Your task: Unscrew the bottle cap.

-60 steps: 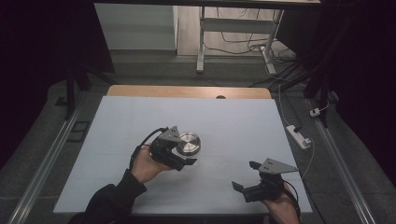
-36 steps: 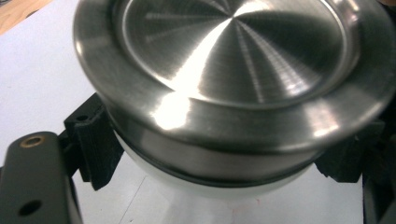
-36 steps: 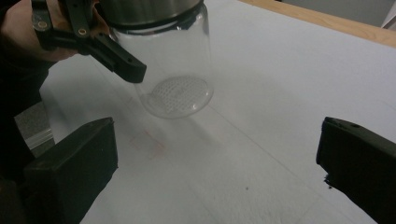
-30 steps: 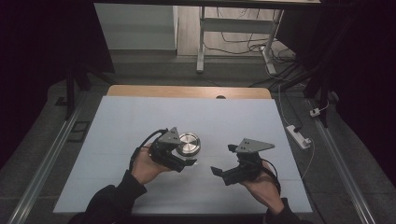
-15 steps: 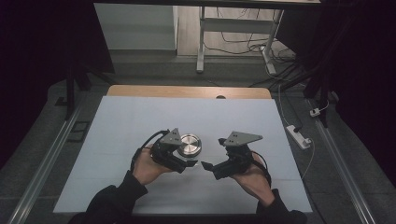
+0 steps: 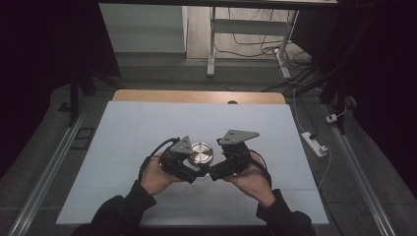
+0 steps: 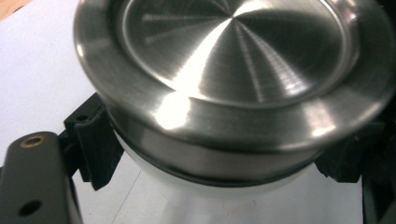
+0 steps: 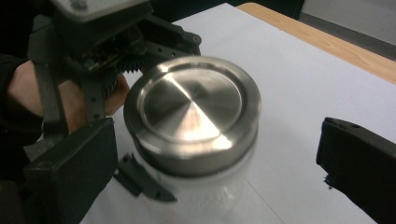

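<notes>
A jar with a metal lid [image 6: 201, 153] stands on the counter [image 6: 147, 123], near its middle. The left hand-held gripper [image 6: 193, 169] sits just left of the jar, the right hand-held gripper [image 6: 216, 171] just right. A power strip [image 6: 314, 143] lies on the floor right of the counter.

The jar [image 6: 201, 155] is a short, round container with a translucent whitish body and a brushed-metal lid [image 8: 194, 112]. The lid is a flat steel disc with a raised rim and a shallow recessed centre, its machined surface throwing fan-shaped glints from the middle outward. A dark seam runs beneath the lid's skirt where it meets the pale body [image 7: 205, 184]. The jar stands upright on the white tabletop, lid on and level. In the high view it sits toward 6 o'clock of the table's centre, well in from every edge, and the far wooden strip lies at its 12 o'clock.
</notes>
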### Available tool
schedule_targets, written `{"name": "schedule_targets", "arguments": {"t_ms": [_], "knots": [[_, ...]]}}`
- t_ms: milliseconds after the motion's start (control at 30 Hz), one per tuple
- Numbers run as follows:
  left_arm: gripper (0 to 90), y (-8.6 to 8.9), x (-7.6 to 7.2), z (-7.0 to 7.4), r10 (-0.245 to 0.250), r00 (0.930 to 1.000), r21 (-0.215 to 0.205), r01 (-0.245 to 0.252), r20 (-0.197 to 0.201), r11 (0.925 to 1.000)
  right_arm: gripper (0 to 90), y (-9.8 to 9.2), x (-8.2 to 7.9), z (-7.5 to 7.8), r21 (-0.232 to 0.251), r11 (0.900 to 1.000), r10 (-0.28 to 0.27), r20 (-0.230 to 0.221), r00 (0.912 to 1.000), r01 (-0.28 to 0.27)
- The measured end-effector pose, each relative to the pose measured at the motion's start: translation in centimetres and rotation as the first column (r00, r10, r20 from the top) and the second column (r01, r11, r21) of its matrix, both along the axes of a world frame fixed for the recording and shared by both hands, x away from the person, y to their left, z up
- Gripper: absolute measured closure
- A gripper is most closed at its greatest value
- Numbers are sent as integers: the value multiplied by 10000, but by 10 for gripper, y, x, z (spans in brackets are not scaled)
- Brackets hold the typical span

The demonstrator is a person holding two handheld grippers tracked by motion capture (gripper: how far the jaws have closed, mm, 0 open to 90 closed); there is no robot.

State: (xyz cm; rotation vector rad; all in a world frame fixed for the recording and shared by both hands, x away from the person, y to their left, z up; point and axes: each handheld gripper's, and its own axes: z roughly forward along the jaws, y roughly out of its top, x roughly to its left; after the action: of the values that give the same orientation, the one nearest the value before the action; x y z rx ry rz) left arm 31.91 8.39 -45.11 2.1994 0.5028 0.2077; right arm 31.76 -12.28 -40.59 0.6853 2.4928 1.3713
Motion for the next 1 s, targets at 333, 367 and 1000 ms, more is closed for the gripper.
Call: {"name": "schedule_targets", "arguments": {"t_ms": [333,367,1000], "knots": [[159,-1,2,-2,49,9999,124,-48,-138,9999,50,16,3,-2,-325,9995,11,134,9999,-7],[159,-1,2,-3,48,9999,122,-46,-147,9999,75,19,3,-4,-394,9992,121,116,9999,-116],[159,4,2,1,-1485,9878,-287,1473,-464,9887,181,10,13,-5,272,9685,2477,-104,9688,-2474]]}}
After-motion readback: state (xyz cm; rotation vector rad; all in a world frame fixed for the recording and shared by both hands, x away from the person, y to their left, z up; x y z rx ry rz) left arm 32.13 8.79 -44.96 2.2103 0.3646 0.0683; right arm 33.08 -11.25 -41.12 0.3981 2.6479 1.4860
